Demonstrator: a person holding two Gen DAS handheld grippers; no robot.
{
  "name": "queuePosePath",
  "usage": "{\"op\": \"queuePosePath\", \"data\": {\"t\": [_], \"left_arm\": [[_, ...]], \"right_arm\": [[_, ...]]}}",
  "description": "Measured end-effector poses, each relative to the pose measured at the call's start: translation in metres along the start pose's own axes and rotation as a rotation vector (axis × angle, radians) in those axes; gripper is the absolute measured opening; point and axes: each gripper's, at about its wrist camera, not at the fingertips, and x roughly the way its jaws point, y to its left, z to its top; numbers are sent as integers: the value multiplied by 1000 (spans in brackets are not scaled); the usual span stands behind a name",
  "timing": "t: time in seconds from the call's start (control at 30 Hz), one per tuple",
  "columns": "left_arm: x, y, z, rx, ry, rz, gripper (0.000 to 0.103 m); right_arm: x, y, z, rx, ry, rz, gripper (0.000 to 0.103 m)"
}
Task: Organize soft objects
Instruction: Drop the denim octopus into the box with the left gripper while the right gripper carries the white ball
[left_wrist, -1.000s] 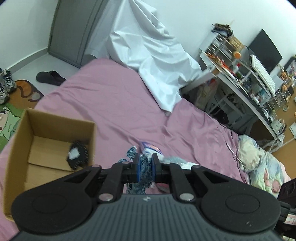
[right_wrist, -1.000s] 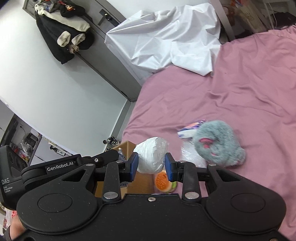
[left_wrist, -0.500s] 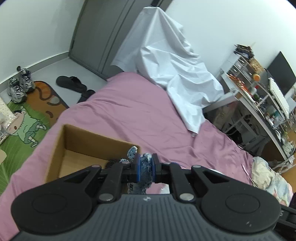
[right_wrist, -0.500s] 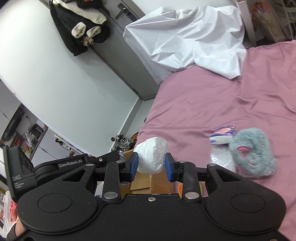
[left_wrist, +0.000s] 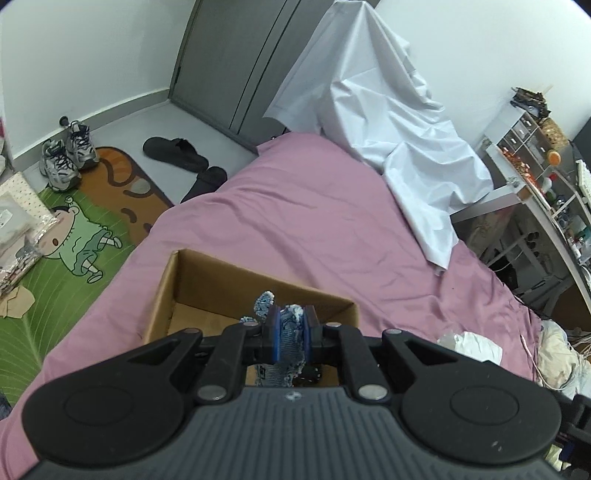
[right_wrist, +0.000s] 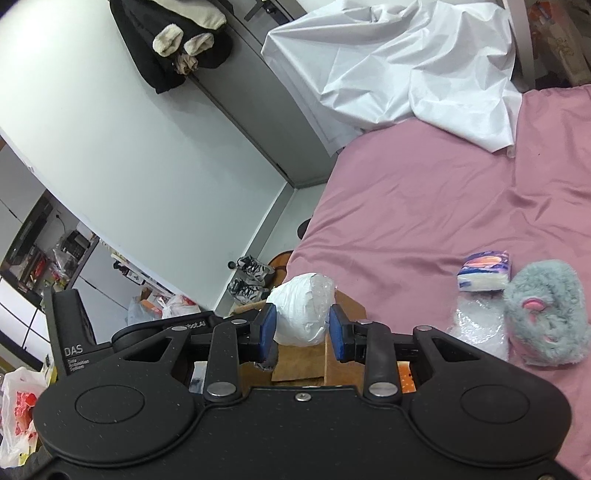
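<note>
Over the cardboard box (left_wrist: 192, 284) at frame bottom, my left hand-held gripper (left_wrist: 290, 334) is pinching a blue knit toy (left_wrist: 288, 332) tight, while the right hand-held gripper (right_wrist: 301, 328) squeezes a white wrapped bundle (right_wrist: 301, 314).

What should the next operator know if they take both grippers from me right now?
Left gripper: shut on a blue knitted cloth, held over the open cardboard box on the pink bed.
Right gripper: shut on a white wrapped bundle, at the box's edge.
Done: both items picked up, neither released; what else the box holds is hidden.
Left: drop both in the box, then collect the grey plush slipper, tissue pack and clear plastic bag, all lying together on the bed.
</note>
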Motion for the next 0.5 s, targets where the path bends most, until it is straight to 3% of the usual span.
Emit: {"op": "queuePosePath", "data": {"t": [0.17, 0.3, 0.5], "left_arm": [[6, 7, 2, -22, -7, 43, 14], [6, 16, 5, -59, 17, 34, 16], [-5, 29, 4, -121, 26, 74, 31]], "right_arm": [[9, 5, -2, -10, 20, -3, 31], [17, 9, -2, -19, 28, 8, 31], [29, 17, -6, -28, 56, 27, 31]]}}
